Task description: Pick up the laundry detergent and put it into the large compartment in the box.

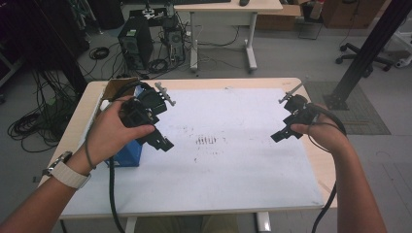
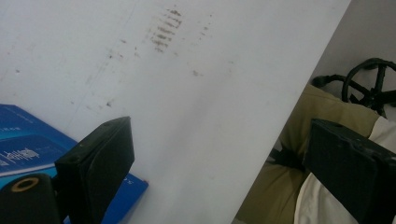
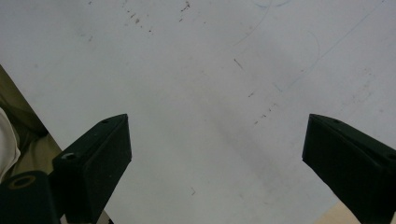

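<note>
My left gripper is held above the left part of the white mat, open, with nothing between its jaws. In the left gripper view its jaws stand wide apart over the white mat, and a blue box lies just beside the left jaw. That blue box sits under my left hand at the mat's left edge. My right gripper hovers over the mat's right side, open and empty. In the right gripper view the wide jaws frame bare mat.
A brown cardboard box stands at the table's back left corner. Smudged ink marks dot the mat's middle. Beyond the wooden table are a computer tower, floor cables, another desk and a black post.
</note>
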Available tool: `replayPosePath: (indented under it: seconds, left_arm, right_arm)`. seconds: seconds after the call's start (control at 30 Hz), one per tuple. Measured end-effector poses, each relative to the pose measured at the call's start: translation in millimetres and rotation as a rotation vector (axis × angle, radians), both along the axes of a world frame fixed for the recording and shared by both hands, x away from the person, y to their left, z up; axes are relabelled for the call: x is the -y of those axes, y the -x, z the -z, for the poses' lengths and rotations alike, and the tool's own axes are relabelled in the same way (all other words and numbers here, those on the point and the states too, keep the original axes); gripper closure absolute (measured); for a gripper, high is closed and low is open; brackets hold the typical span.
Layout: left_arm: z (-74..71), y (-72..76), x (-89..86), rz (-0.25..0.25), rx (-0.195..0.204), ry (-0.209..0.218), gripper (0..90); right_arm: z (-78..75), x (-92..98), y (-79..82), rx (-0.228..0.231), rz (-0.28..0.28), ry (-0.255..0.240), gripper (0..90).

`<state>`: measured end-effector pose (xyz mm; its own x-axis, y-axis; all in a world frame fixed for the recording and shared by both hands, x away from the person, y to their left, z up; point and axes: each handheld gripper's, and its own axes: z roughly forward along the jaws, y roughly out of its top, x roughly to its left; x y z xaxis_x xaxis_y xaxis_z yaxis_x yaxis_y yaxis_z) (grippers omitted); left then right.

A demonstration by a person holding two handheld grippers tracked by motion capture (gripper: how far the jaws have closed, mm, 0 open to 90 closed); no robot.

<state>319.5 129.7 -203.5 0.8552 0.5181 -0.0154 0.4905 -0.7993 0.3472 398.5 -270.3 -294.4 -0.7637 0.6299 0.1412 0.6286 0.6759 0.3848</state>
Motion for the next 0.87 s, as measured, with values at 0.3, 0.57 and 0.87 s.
replayPosePath:
  seconds: [0.3, 0.57, 0.87]
  left_arm:
    - [0.8, -2.7, 0.1, -0.004, -0.001, 0.004, 8.9]
    - [1.9, -3.5, -2.9, -0.024, 0.000, 0.014, 9.0]
    - [2.3, -3.9, -5.6, -0.025, 0.000, 0.011, 8.9]
  right_arm:
    - [0.7, 0.4, -0.2, -0.001, 0.004, -0.002, 8.3]
    - [0.5, 0.6, -0.4, 0.000, 0.005, -0.001, 8.3]
    - [0.9, -1.2, -1.2, 0.000, 0.000, 0.001, 8.2]
